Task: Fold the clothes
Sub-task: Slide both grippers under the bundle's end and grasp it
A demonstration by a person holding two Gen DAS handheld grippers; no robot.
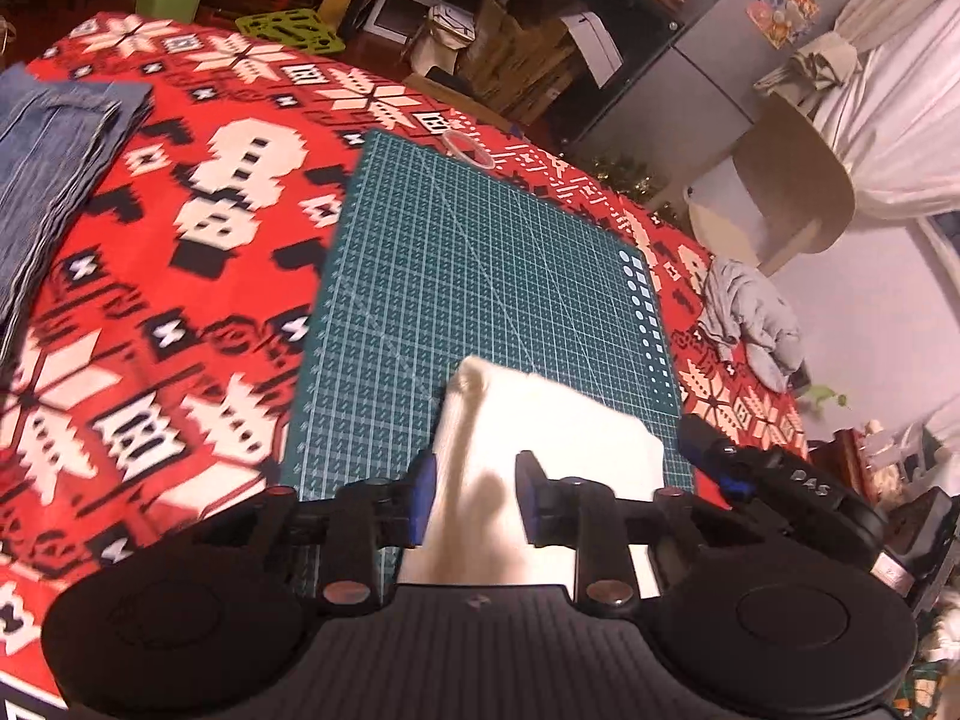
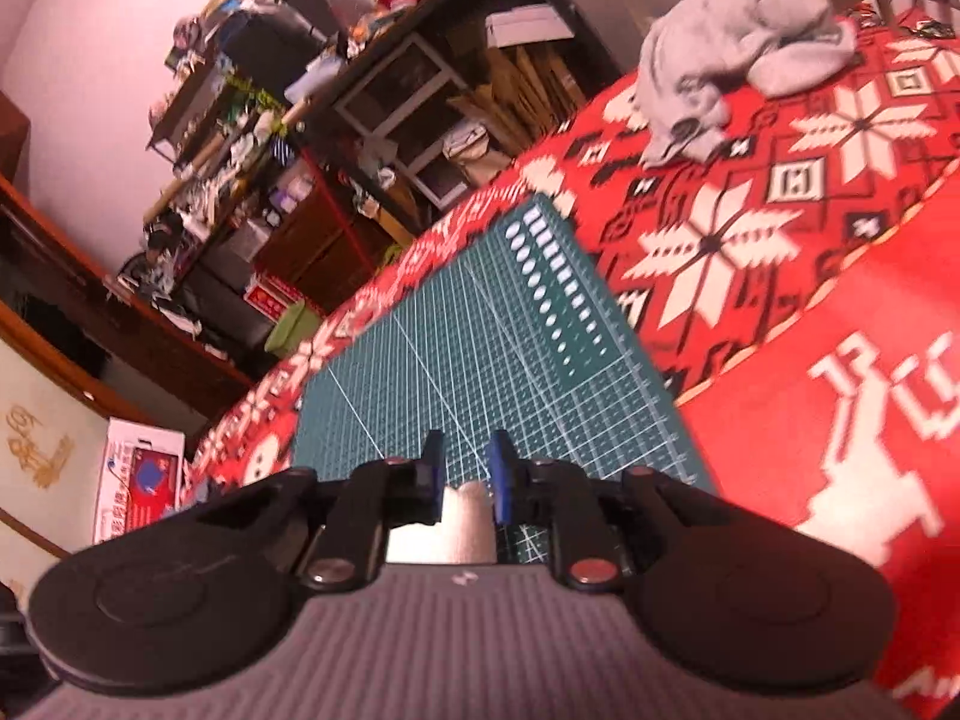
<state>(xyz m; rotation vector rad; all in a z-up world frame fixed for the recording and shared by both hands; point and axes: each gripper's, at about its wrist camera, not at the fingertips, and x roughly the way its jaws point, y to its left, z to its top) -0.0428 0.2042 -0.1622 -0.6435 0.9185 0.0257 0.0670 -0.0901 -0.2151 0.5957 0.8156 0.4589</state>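
Left hand-held gripper (image 1: 474, 480) angled down, astride white cloth (image 1: 540, 420).

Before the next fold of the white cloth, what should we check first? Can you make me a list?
1. White cloth lies on the green mat: ok.
2. Left gripper let go, cloth loose between its fingers: ok.
3. Right gripper pinching the cloth: cannot tell.
4. Cloth edges lined up: cannot tell, blurred.
5. Grey garment clear of the mat: ok.
6. Folded jeans clear of the mat: ok.

Bare cutting mat (image 1: 480, 252) ahead; jeans (image 1: 48, 180) left, grey garment (image 1: 750, 318) right.
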